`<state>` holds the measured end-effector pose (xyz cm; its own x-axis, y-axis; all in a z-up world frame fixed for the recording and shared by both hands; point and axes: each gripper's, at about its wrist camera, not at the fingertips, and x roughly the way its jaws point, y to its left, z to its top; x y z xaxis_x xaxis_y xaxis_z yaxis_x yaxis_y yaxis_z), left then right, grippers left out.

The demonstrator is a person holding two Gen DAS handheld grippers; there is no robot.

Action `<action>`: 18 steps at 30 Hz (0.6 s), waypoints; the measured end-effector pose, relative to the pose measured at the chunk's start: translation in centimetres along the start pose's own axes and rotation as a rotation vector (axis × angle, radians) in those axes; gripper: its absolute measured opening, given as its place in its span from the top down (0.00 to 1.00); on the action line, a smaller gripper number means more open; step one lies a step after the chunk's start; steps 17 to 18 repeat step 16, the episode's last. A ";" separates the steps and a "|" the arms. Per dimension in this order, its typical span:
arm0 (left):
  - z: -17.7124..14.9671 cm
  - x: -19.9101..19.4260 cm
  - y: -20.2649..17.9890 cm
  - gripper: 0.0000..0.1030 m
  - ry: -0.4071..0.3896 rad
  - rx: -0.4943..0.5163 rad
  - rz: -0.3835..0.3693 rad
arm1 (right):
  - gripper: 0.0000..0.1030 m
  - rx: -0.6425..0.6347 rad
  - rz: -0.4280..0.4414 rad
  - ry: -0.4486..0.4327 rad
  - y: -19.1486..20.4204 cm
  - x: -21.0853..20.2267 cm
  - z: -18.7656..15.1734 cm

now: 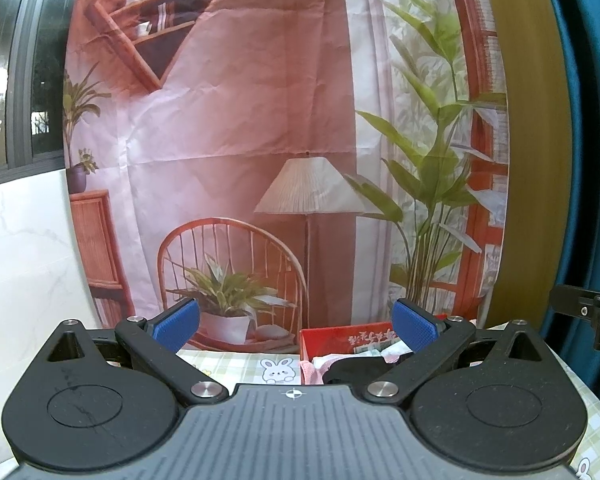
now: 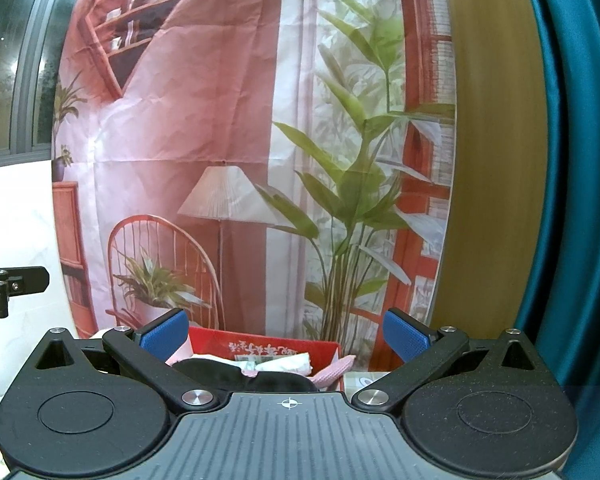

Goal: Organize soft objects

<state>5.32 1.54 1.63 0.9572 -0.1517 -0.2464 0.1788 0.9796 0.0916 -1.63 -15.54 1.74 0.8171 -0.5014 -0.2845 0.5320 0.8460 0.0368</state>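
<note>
The soft items sat piled in a red box (image 2: 284, 350) at the far side of the table, against the backdrop. Visible in it were a black item (image 2: 216, 370), a white roll (image 2: 288, 362) and pink cloth (image 2: 334, 374), the last draped over the box's right rim. In the left wrist view the same box (image 1: 340, 338) lay ahead and to the right, with the black item (image 1: 356, 370) and pink cloth (image 1: 310, 372) showing at its near edge.

Both tongs were held above the table, level, pointed at the backdrop. The left gripper (image 1: 296, 324) stood wide open with nothing between its blue pads. The right gripper (image 2: 286, 334) was likewise spread and empty. Neither touched the box or its contents.

Risks, as judged: the pink cloth hanging over the rim could slide out onto the table if the box were nudged. The items were heaped and overlapping, so a grab at one could drag a neighbour along. The box looked light; a pull on tangled cloth could tip or shift it. Each camera sat low behind its own body, which hid most of the box floor, so a descent would be partly blind.

The table carried a pale checked cloth (image 1: 236, 364) printed with a rabbit (image 1: 276, 370). Behind hung a creased printed backdrop (image 1: 228, 128) of a room with chair, lamp and plants. A dark window (image 1: 4, 80) lay to the left above a white marbled wall (image 1: 24, 248); a teal curtain (image 2: 572, 160) hung at the right.
</note>
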 end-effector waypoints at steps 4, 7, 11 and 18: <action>-0.1 0.2 0.1 0.00 0.008 -0.005 0.003 | 0.00 0.000 0.000 0.006 0.0 0.2 -0.2; -0.1 0.3 0.2 0.00 0.014 -0.010 0.004 | 0.00 -0.001 0.000 0.010 0.0 0.2 -0.4; -0.2 0.4 0.1 0.00 0.020 -0.012 0.003 | 0.00 -0.001 0.001 0.015 -0.1 0.4 -0.5; -0.3 0.4 0.0 0.00 0.020 -0.010 -0.001 | 0.00 -0.002 0.002 0.014 -0.1 0.5 -0.4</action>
